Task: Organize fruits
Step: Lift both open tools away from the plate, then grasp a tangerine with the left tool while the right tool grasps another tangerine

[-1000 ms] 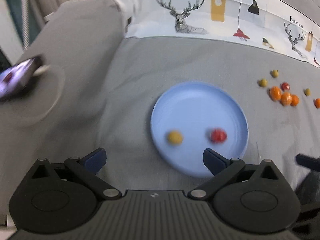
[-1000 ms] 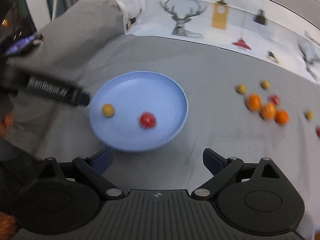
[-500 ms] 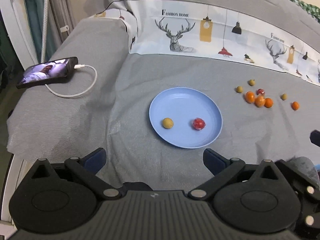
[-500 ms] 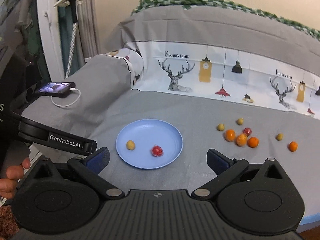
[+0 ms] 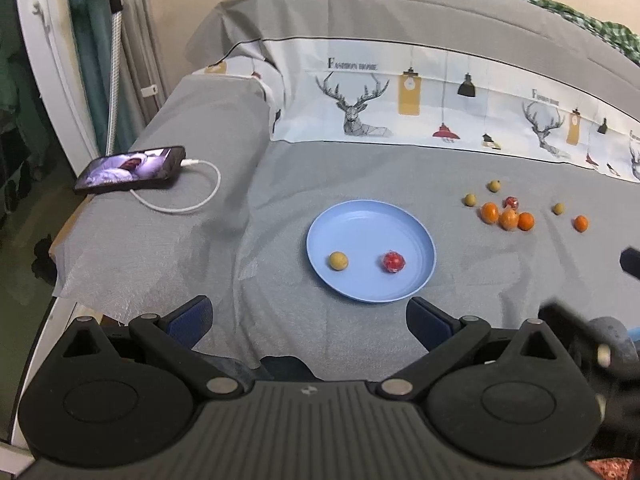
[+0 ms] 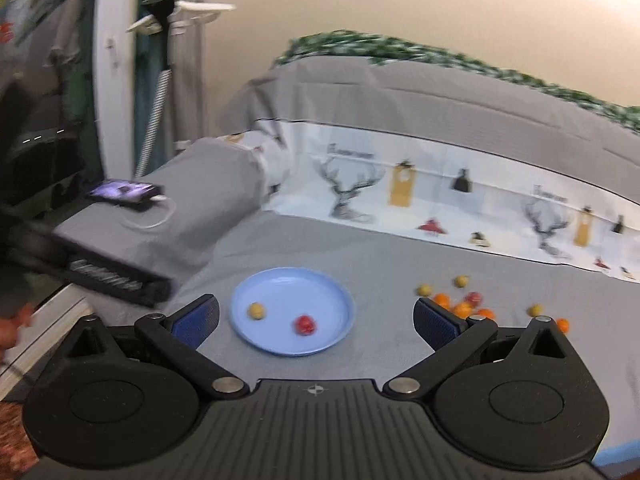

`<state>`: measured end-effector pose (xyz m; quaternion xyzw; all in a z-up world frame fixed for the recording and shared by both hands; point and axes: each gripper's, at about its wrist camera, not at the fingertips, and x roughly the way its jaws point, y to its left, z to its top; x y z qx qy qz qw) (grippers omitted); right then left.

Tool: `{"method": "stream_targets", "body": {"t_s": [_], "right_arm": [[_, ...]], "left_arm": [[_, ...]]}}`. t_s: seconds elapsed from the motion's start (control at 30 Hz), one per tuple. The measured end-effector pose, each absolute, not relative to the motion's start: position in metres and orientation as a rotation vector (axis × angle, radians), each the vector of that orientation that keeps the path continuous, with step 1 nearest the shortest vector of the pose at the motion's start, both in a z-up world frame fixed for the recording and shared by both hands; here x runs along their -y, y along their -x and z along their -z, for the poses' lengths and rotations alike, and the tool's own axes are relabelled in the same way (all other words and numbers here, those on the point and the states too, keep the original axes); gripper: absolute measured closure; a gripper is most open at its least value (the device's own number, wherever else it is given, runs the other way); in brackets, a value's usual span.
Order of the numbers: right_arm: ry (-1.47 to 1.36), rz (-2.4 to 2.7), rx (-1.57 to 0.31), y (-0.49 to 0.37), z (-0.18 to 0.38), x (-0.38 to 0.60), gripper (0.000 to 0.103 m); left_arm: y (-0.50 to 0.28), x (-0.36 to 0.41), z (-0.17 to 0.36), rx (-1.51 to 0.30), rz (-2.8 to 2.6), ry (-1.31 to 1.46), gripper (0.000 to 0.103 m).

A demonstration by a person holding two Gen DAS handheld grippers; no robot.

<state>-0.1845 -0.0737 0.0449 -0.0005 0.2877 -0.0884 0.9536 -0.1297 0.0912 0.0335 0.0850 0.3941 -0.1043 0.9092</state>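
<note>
Both grippers have pulled up and back from the plate since the earlier frames, so the whole bed shows now. Left gripper is spread wide, nothing between the pads. Right gripper likewise gaping and empty, right view blurred.

Ahead sits the plate on the grey sheet, holding two fruits: a yellow one and a red one, apart from each other. Loose fruits lie right of the plate on the sheet: an orange cluster with pieces touching, a red one just behind it, small yellow ones near, and one orange off alone.

Handling guess: small, round, light, smooth-skinned, so they likely roll on the soft sheet and could squash under hard squeeze. Best pinch across the middle, pads either side, from above; take the lone ones first since clustered pieces leave little room for pads.

Phone with cable lies far left, out of the way.
</note>
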Motion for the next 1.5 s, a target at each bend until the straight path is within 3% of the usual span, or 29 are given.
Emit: {"method": "stream_targets", "body": {"t_s": [0.43,0.8,1.23,1.5], "right_arm": [[-0.091,0.162,-0.539,0.183,-0.055,0.096,0.001],[-0.148,0.261,-0.523,0.193,-0.044,0.126,0.001],[-0.215,0.603,-0.574,0.176,0.008,0.243,0.001],[-0.261,0.716,-0.653,0.141,0.066,0.307,0.001]], "left_arm": [[0.145,-0.092,-0.043,-0.789,0.183,-0.183,0.000],[0.122,-0.045,-0.032,-0.816,0.251,-0.278,0.000],[0.041,0.068,0.008,-0.892,0.364,-0.326,0.000],[-0.011,0.138,0.060,-0.961,0.382,-0.312,0.000]]}}
